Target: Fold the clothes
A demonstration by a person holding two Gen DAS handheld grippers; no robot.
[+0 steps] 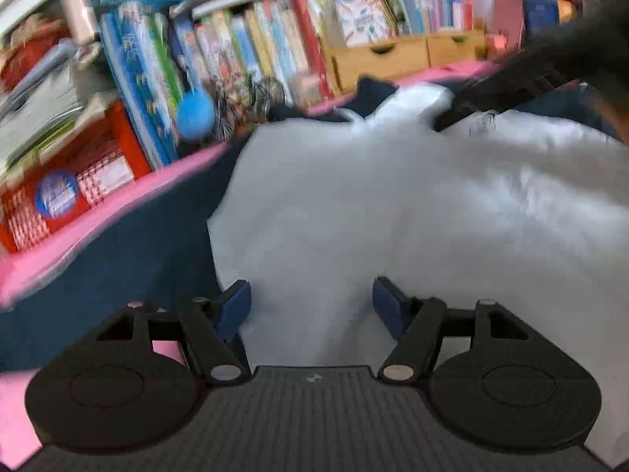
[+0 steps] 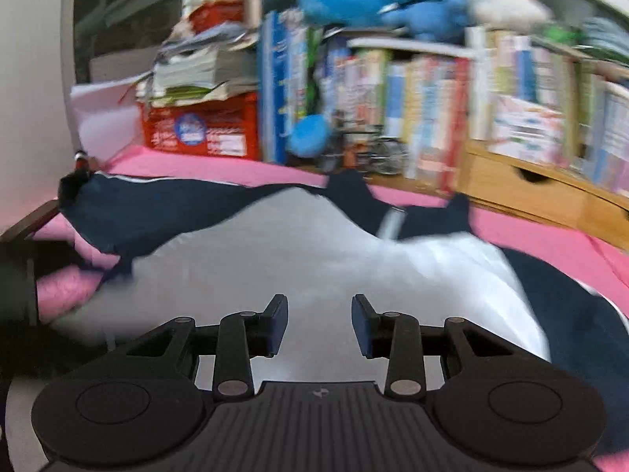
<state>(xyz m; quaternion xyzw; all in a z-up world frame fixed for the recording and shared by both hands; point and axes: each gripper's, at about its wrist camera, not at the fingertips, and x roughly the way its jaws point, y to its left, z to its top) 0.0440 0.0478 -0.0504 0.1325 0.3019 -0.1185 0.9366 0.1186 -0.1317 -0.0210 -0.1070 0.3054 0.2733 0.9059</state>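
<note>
Both tongs hang empty over a rumpled white-lined navy garment [image 1: 393, 204]: left gripper [image 1: 310, 306] wide, right gripper [image 2: 319, 324] narrower. Best pinch a single edge layer cleanly.

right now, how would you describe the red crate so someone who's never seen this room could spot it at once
Find the pink surface where the white garment lies, then follow its far edge along the row of upright books to the left end. The red crate sits there under a messy stack of papers. It is the only bright red box, with a round blue sticker on its front.
</note>
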